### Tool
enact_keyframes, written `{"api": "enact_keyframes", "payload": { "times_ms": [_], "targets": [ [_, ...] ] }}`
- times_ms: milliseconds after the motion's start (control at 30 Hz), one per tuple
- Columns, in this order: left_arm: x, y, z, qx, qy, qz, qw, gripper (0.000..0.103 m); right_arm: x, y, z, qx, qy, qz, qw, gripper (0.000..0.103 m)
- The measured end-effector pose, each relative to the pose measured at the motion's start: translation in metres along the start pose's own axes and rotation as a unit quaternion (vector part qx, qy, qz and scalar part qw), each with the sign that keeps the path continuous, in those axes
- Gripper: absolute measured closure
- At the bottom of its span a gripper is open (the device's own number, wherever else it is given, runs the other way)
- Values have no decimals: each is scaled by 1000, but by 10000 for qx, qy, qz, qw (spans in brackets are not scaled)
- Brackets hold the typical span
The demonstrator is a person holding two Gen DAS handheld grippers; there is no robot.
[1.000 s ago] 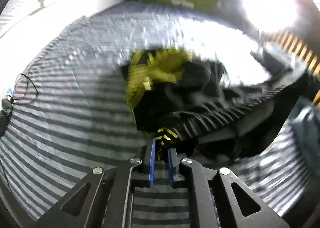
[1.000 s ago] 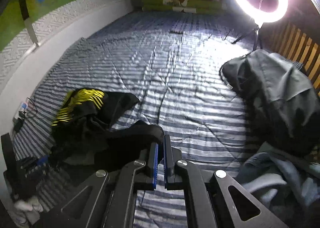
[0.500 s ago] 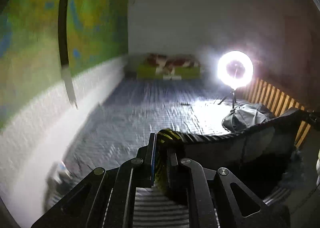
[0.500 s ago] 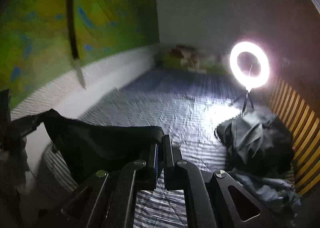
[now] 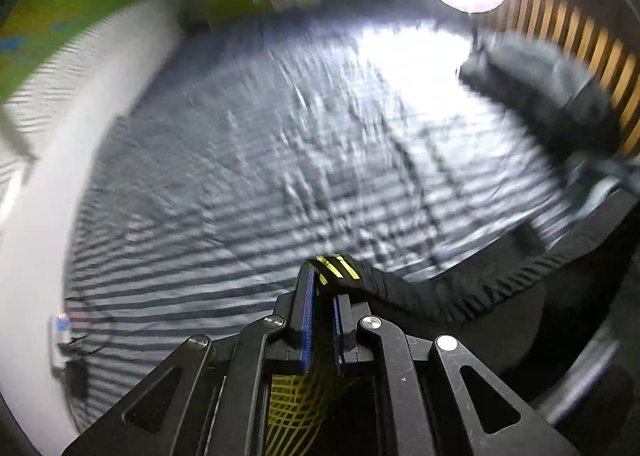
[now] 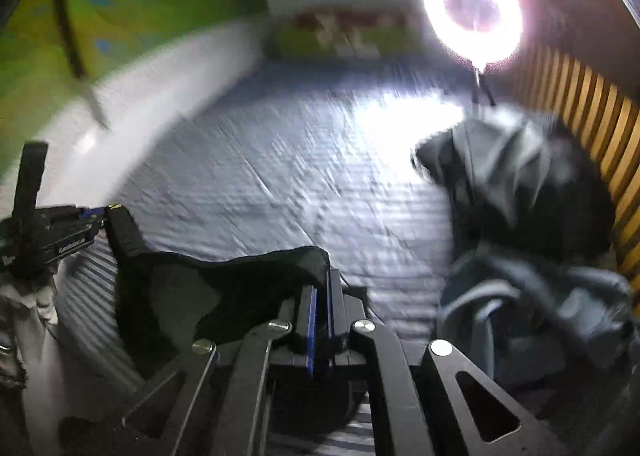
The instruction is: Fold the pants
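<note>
Black pants with yellow stripes hang in the air between my two grippers, above a blue striped bed cover [image 5: 248, 184]. In the left wrist view my left gripper [image 5: 325, 284] is shut on the yellow-striped end of the waistband [image 5: 440, 296], which runs off to the right. In the right wrist view my right gripper [image 6: 323, 288] is shut on the other end of the black pants [image 6: 224, 288]. The cloth stretches left to the left gripper [image 6: 94, 216], seen at the frame's left edge. The legs hang out of sight below.
A lit ring light [image 6: 472, 12] on a stand glares at the far right. Dark and grey clothes [image 6: 520, 192] are piled by the wooden slats [image 6: 600, 128] on the right. Pillows [image 6: 348, 36] lie at the far end. A white wall base [image 5: 48, 192] borders the left.
Both grippers lifted the pants off the bed cover and spread the waistband between them. Since half a second ago both views have tipped down again toward the bed cover.
</note>
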State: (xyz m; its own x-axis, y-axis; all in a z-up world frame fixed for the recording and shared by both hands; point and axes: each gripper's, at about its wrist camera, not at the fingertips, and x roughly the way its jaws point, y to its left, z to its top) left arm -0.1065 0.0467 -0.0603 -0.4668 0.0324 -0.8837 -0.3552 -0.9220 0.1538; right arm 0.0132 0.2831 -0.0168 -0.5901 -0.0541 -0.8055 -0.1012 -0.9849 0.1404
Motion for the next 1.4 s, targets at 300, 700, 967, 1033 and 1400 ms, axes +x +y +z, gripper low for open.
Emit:
{"api": "enact_keyframes", "payload": {
  "times_ms": [300,700,967,1033,1400],
  "targets": [
    [79,7,9,-605,555,-680,9943,44,102,-61,3,309,752,-401,9959,99],
    [84,-30,-6,-742,989,-1255,9844,42,128,-60,-3,223,921,-350,9949,99],
    [131,-45,-5,-805,1431,-893,9824,38,123,-57,-3,139,886,-413,9951,99],
    [134,-42,-7,-891,1395,-856,9825,39,124,-56,-2,110,886,-428,9951,99],
    [95,-26,-20,-707,963,-645,9907,84,121,-53,-4,41,900,-514,9946,99]
  ]
}}
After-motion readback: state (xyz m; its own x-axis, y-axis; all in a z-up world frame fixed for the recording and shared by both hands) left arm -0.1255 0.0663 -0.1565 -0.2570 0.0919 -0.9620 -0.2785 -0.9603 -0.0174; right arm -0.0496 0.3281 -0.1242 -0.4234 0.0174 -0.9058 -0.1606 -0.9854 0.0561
